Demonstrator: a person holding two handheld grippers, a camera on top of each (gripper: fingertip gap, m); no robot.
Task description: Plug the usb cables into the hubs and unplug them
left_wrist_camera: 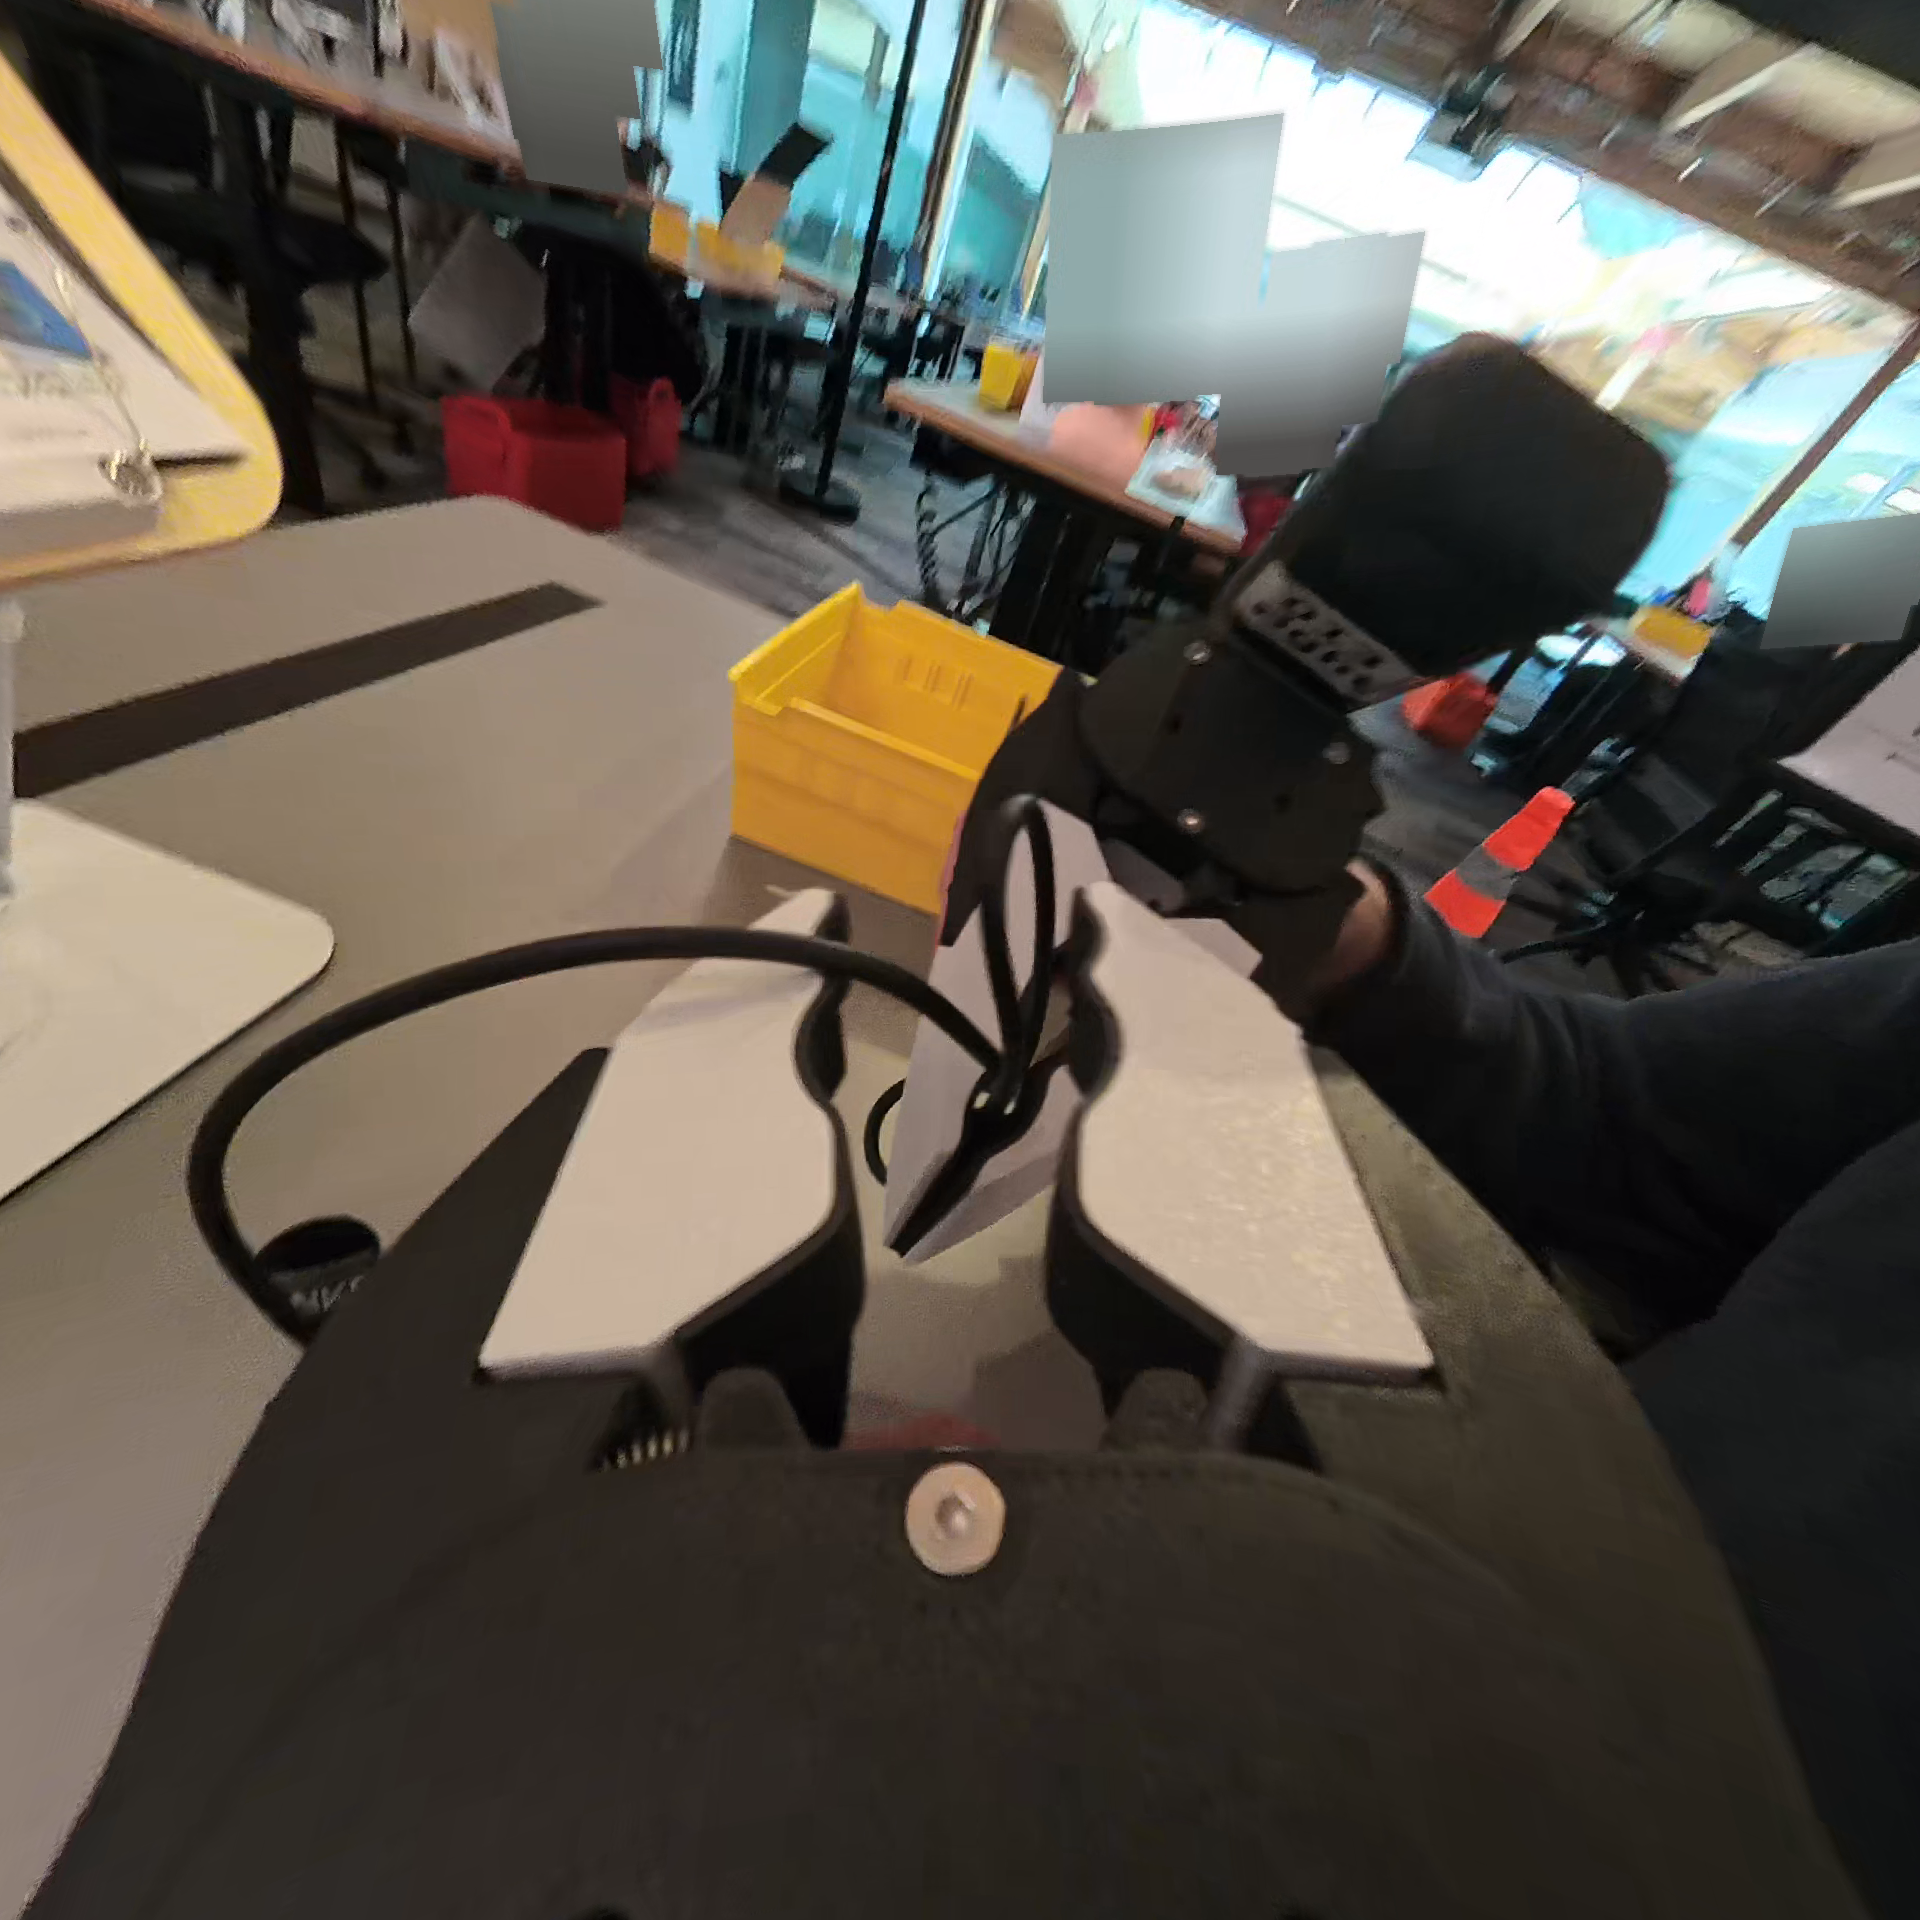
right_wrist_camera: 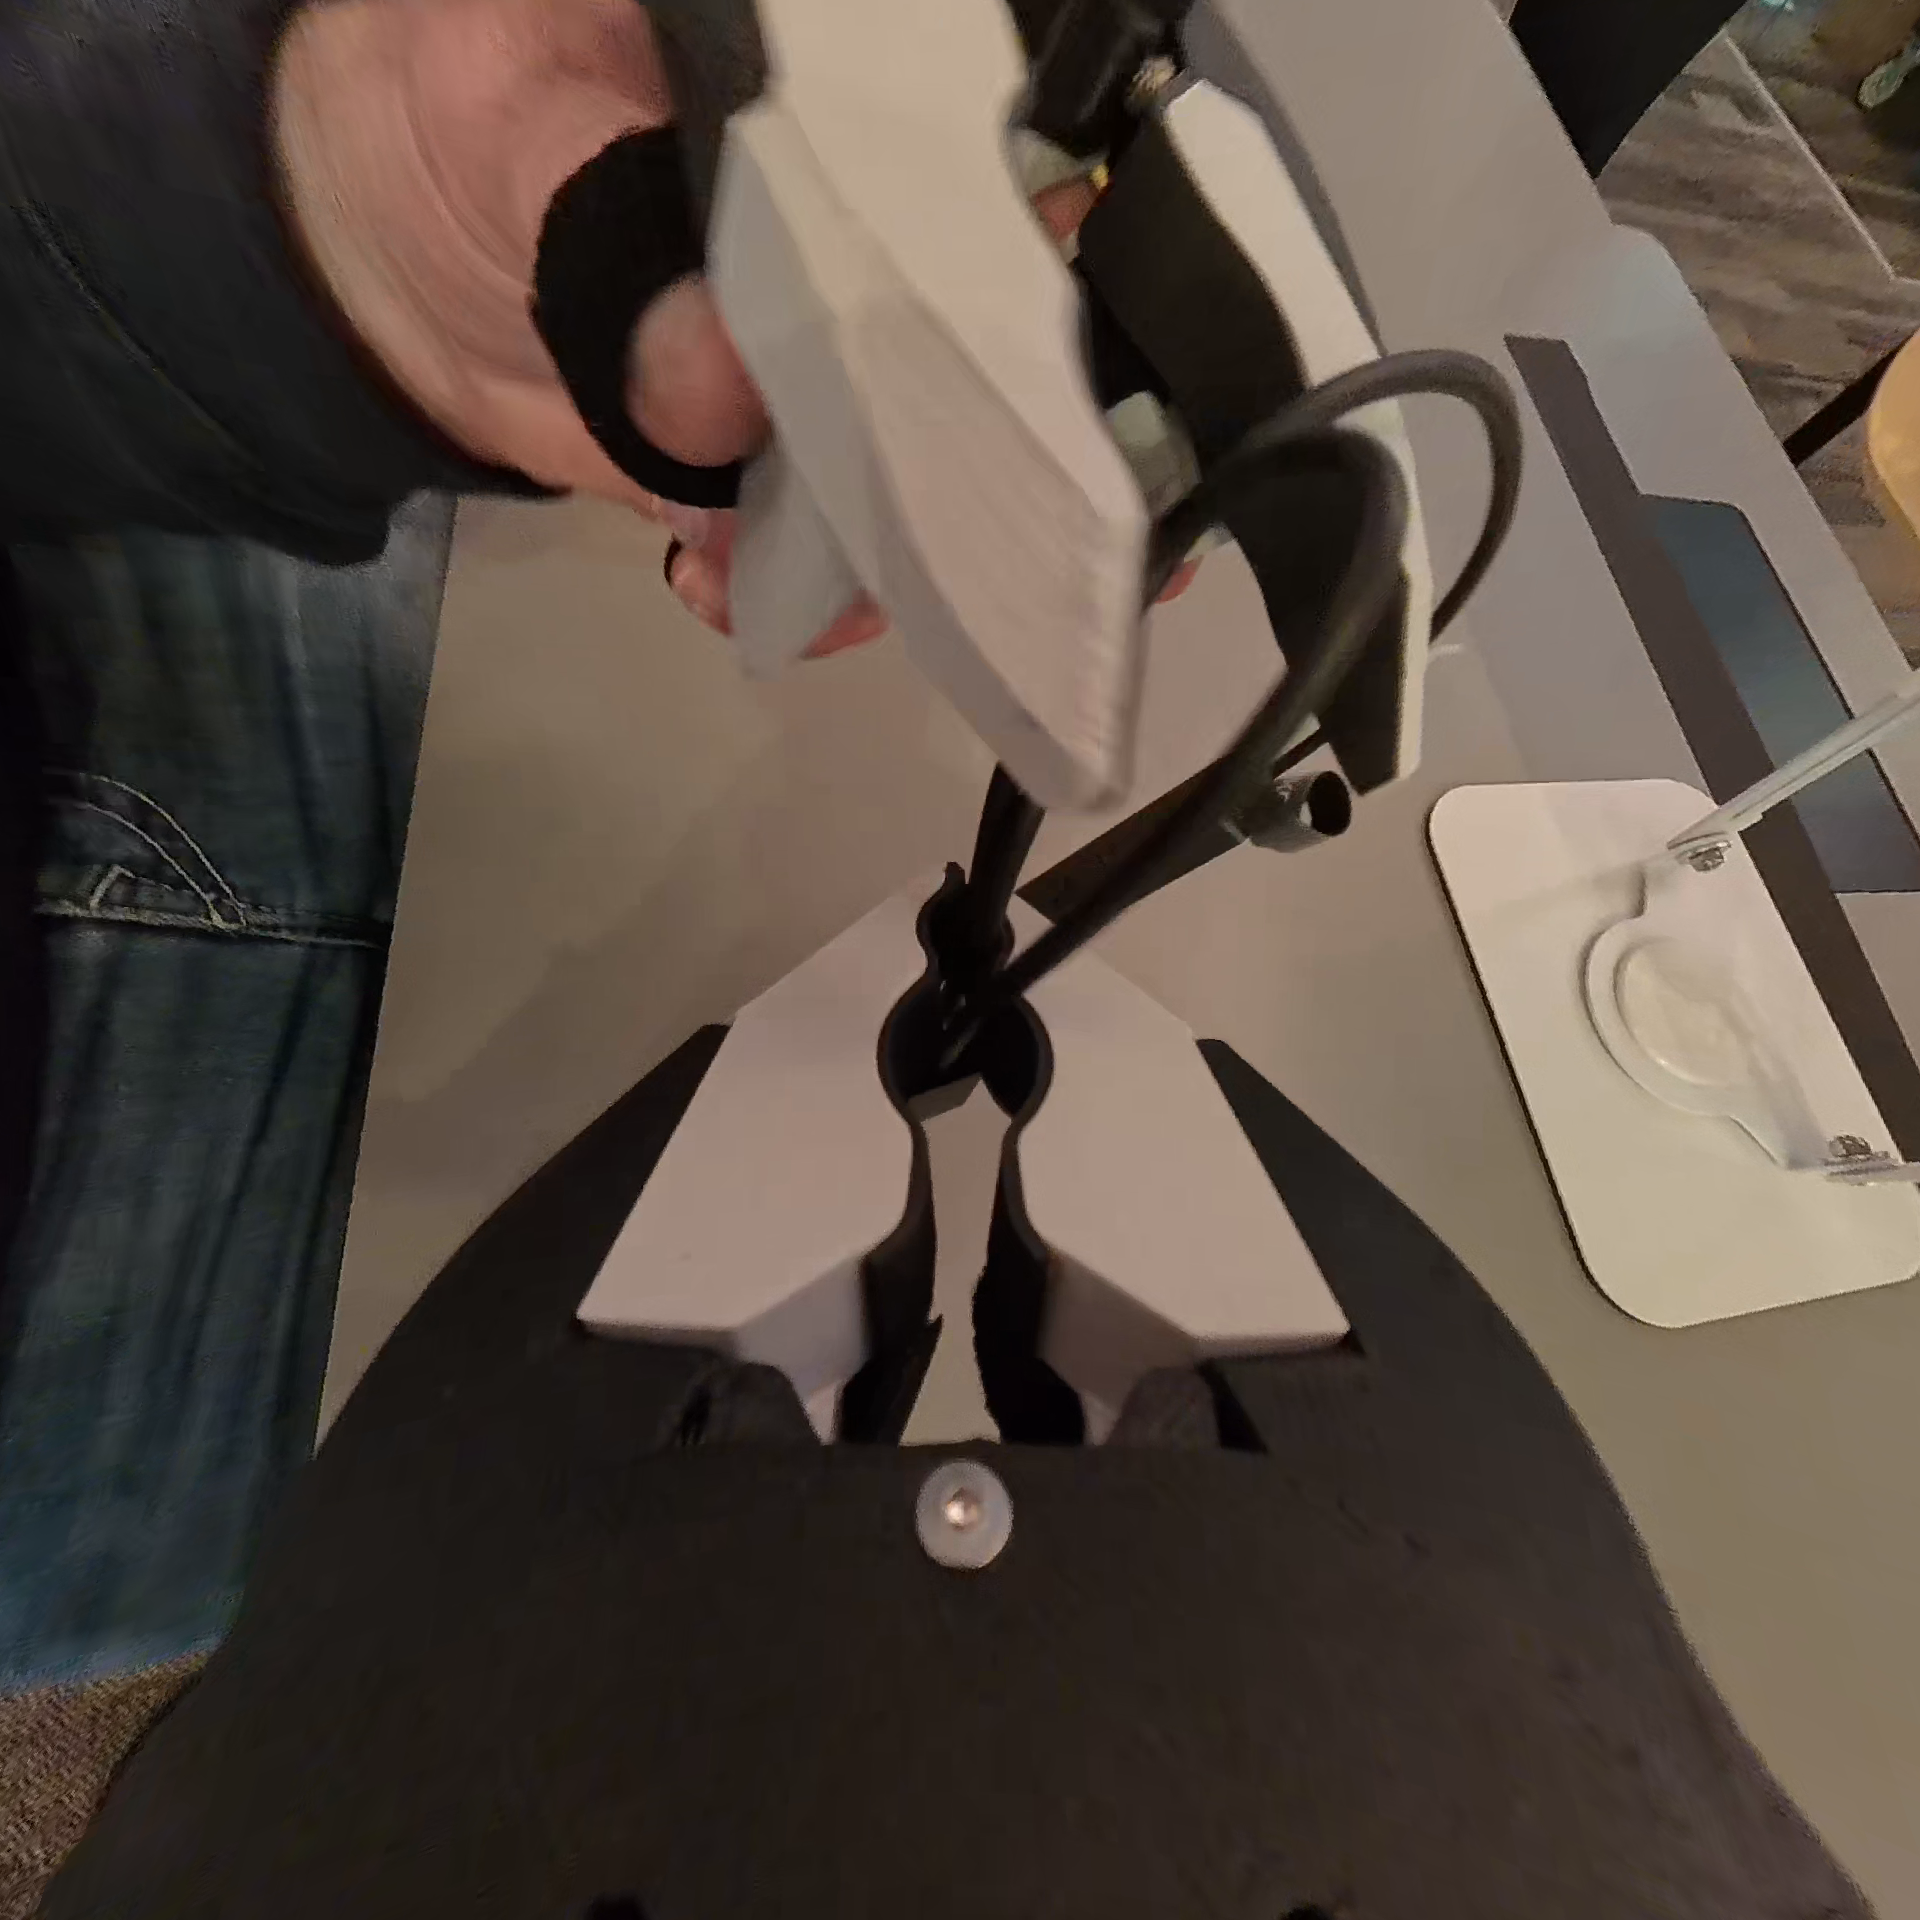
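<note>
The left tongs (left_wrist_camera: 961,935) stand spread apart above the grey counter (left_wrist_camera: 416,831), gripping nothing, and the right tongs (left_wrist_camera: 925,1226) reach down between their white fingers (left_wrist_camera: 717,1122). In the right wrist view the right tongs (right_wrist_camera: 961,914) are pressed together on the black USB cable (right_wrist_camera: 1003,831), with a slim dark plug or hub body just beside the pinch; which it is cannot be told. Only the left wrist view shows the cable's wide loop (left_wrist_camera: 520,961) arching over the counter, a yellow bin (left_wrist_camera: 873,748) beyond it, and an orange cone (left_wrist_camera: 1496,862) on the floor. Only the right wrist view shows the gloved left hand (right_wrist_camera: 582,312), blue jeans (right_wrist_camera: 187,935), and a white stand base (right_wrist_camera: 1662,1039) on the counter.
</note>
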